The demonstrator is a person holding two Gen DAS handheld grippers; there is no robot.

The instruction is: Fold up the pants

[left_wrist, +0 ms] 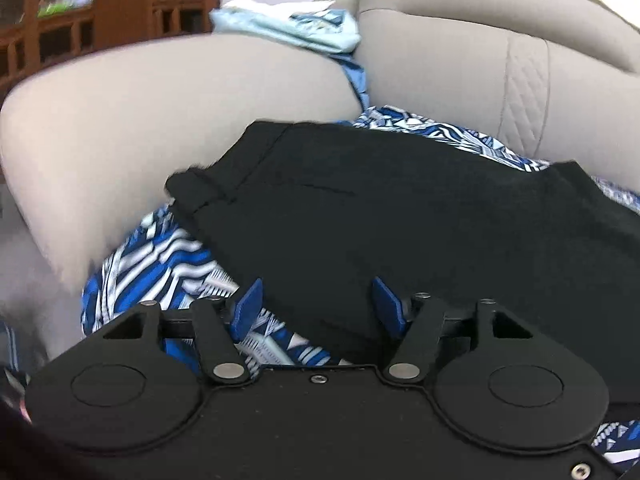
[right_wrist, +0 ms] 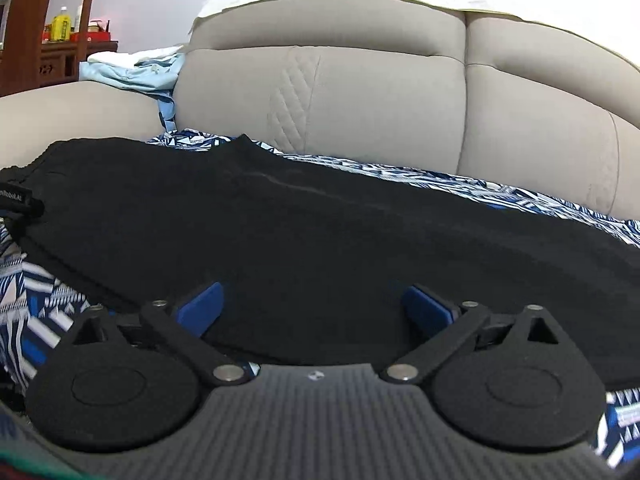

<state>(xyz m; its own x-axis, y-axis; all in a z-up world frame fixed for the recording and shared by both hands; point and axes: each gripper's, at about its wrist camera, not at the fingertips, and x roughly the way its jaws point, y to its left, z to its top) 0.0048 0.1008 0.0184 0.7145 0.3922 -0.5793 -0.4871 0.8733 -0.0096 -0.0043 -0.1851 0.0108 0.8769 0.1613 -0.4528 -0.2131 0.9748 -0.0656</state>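
Black pants [left_wrist: 380, 216] lie flat on a blue-and-white patterned cloth [left_wrist: 160, 264] on a sofa seat. The waistband end is at the left in the left wrist view. My left gripper [left_wrist: 316, 304] is open, its blue fingertips [left_wrist: 248, 304] spread at the near edge of the pants, holding nothing. In the right wrist view the pants [right_wrist: 320, 232] stretch across the frame. My right gripper [right_wrist: 316, 308] is open too, low over the near edge of the pants, with blue fingertips [right_wrist: 204, 304] wide apart and empty.
The beige sofa has an armrest [left_wrist: 160, 100] at the left and back cushions [right_wrist: 360, 100] behind the pants. Light blue clothes [left_wrist: 288, 28] are piled on the armrest's far end. A wooden cabinet [left_wrist: 80, 20] stands beyond.
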